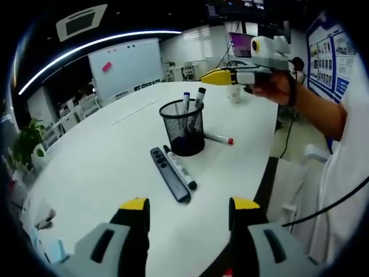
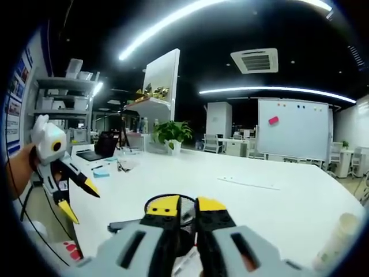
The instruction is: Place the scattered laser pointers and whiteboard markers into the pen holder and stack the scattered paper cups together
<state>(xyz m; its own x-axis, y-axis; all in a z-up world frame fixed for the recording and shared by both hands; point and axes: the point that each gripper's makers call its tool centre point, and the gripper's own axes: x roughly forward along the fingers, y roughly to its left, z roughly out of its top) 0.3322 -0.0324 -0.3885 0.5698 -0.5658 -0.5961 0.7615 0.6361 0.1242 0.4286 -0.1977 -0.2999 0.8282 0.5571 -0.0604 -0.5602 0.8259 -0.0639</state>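
While hovering over the white table [image 1: 104, 167], left gripper [image 1: 187, 209] spread wide; right gripper [image 2: 184, 209] pinched shut above mesh pen holder [image 1: 183, 131]. Black marker [image 1: 180, 167] and laser pointer [image 1: 169, 174] lying just beside holder.

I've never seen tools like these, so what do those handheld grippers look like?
Each gripper is grey plastic with two black jaws tipped in yellow. The right gripper carries a white housing on top. The person wears a white sleeve, and a black cable hangs beside it.

black mesh pen holder [image 1: 183, 126], white table [image 1: 104, 167], yellow-tipped grey tongs [image 1: 187, 209], black laser pointer [image 1: 169, 173], pink note [image 1: 106, 66]
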